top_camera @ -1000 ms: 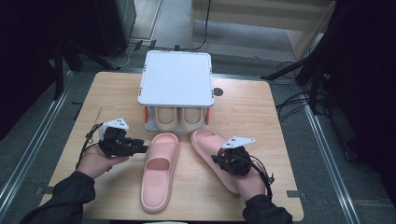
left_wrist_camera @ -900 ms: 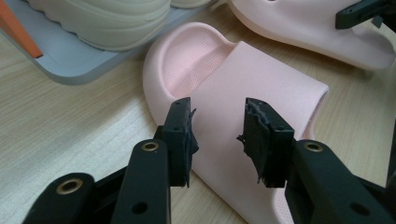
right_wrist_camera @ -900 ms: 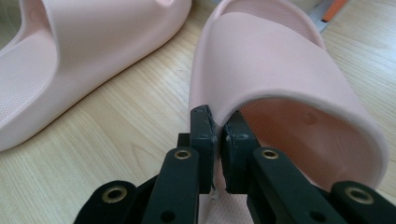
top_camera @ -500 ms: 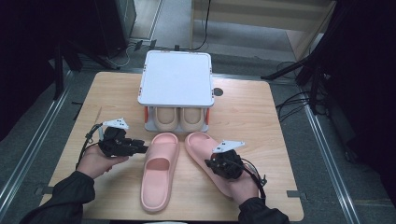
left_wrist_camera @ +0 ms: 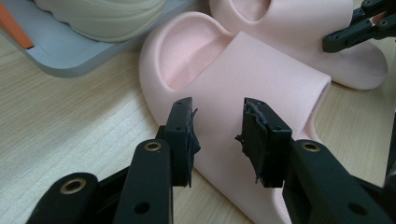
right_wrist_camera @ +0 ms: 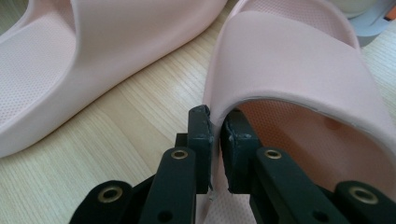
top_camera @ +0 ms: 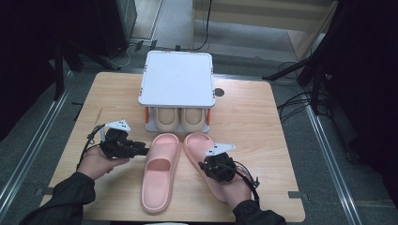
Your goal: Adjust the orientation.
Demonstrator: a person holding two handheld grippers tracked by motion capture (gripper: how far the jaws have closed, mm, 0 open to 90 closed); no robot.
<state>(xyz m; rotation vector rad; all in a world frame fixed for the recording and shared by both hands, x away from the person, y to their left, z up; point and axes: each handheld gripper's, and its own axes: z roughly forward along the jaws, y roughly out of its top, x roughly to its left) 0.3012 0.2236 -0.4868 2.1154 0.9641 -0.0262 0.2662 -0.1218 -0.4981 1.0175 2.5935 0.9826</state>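
Observation:
Two pink slippers lie side by side in front of a small rack. The left slipper (top_camera: pixel 159 173) (left_wrist_camera: pixel 233 65) rests flat. My left gripper (top_camera: pixel 142 151) (left_wrist_camera: pixel 217 140) is open, its jaws level with that slipper's outer edge and holding nothing. The right slipper (top_camera: pixel 197 146) (right_wrist_camera: pixel 289 60) points its toe at the rack. My right gripper (top_camera: pixel 215 164) (right_wrist_camera: pixel 217 128) is shut on the edge of this slipper's strap, one jaw inside the strap and one outside.
A rack with a white top (top_camera: pixel 176 77) stands at the middle back of the wooden table (top_camera: pixel 248 122), with two beige slippers (top_camera: pixel 180 119) on its lower shelf. The rack's grey base (left_wrist_camera: pixel 60 53) lies just beyond the left slipper's toe.
My right gripper has dragged the right slipper leftward, closer to the left slipper and more parallel to it. The left gripper has stayed where it was.

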